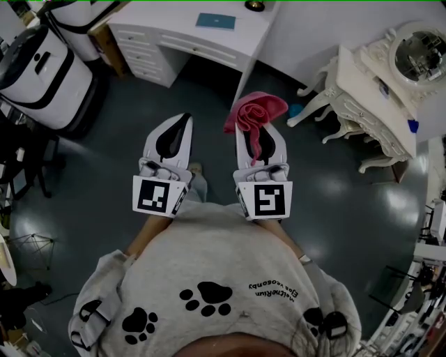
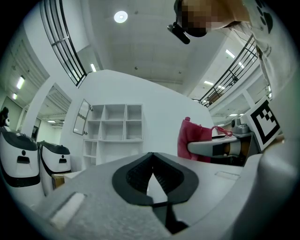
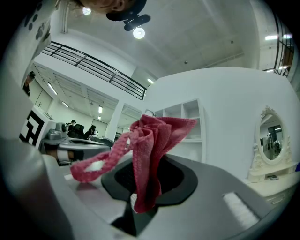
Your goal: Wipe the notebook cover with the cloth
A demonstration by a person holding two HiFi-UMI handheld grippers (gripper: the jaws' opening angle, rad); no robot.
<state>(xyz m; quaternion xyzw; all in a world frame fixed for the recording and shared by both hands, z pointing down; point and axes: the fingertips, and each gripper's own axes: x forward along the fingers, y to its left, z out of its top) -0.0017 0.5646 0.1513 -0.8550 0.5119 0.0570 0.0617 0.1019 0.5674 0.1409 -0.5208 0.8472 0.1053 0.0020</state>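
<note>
Across the dark floor (image 1: pixel 348 209) the white counter (image 1: pixel 178 28) is carrying a likely teal notebook (image 1: pixel 215 21), well apart from the right tool (image 1: pixel 259 136) clamping the pink cloth (image 1: pixel 254 110), so the empty, closed left tool (image 1: pixel 178 125) should be steadying it.

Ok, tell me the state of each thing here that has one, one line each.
left gripper: fingers shut, nothing between them.
right gripper: shut on the cloth.
cloth: bunched, sticking out past the fingers.
teal notebook: closed, flat on the white desk, untouched.
desk drawers: shut.
</note>
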